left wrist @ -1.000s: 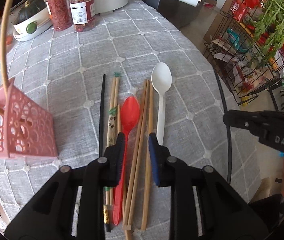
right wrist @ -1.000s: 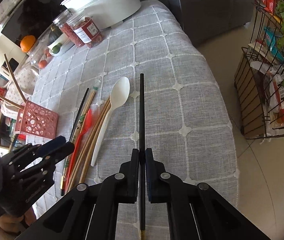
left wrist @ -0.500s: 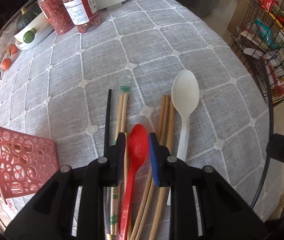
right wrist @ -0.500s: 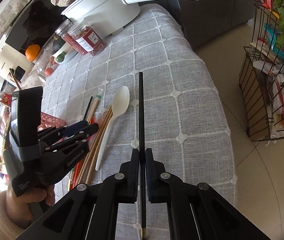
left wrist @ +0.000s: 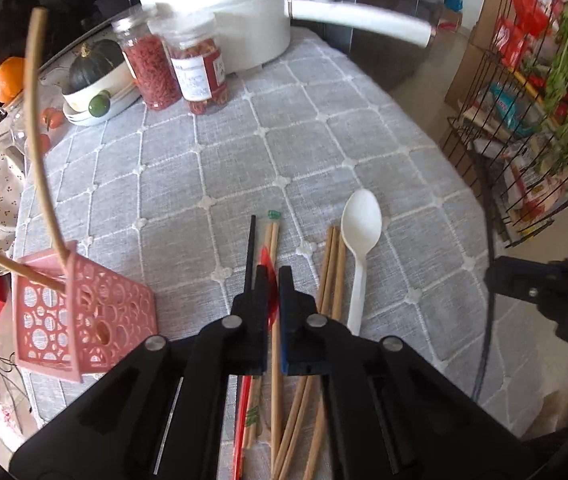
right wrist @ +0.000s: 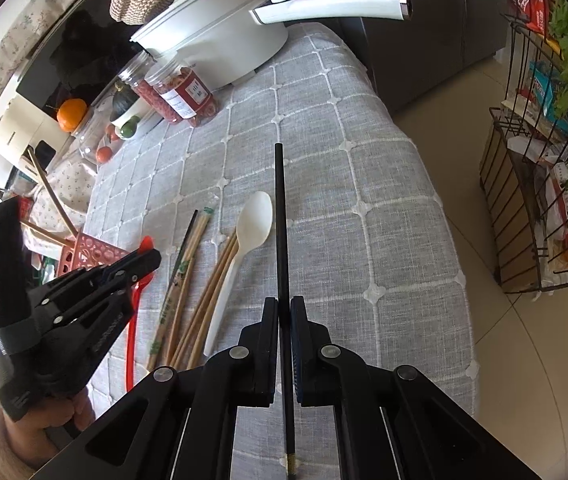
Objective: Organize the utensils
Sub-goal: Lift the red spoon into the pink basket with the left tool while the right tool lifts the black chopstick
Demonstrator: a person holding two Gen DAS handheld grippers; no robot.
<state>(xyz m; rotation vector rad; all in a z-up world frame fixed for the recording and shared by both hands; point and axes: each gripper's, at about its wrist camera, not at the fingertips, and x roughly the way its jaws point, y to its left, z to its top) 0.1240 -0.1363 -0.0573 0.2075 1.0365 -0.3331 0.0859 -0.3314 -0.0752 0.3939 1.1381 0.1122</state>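
Grey quilted tablecloth [left wrist: 243, 160] with a white stitched grid covers your table, with the utensils laid in a rough row at the near edge. Going left to right in the left wrist view: the pink basket [left wrist: 83, 320] sits tilted with two wooden sticks poking out of it, then a black chopstick [left wrist: 250, 252], a wrapped pair of wooden chopsticks [left wrist: 273, 236], the red spoon [left wrist: 268, 280], more bare wooden chopsticks [left wrist: 334, 264], and the white spoon [left wrist: 360, 240]. They all run lengthwise away from you, the spoons bowl-end toward the pot [left wrist: 223, 20].

Your left gripper [left wrist: 271, 292] is pinched down to a narrow gap with the red spoon's bowl between its fingers; from the right wrist view the spoon [right wrist: 136, 300] looks raised off the cloth, with its handle hanging down toward you. Half a second ago those fingers were wider, straddling the spoon as it lay flat.

Your right gripper [right wrist: 284, 312] is clamped on another black chopstick [right wrist: 281, 220], same as before, pointing straight ahead along the fingers, with a gold-banded butt end sticking out behind.

Two jars [left wrist: 179, 68] of red dried stuff stand by the pot; their labels are too blurry to read. There's raised lettering on the left gripper's side, but I can't make it out.
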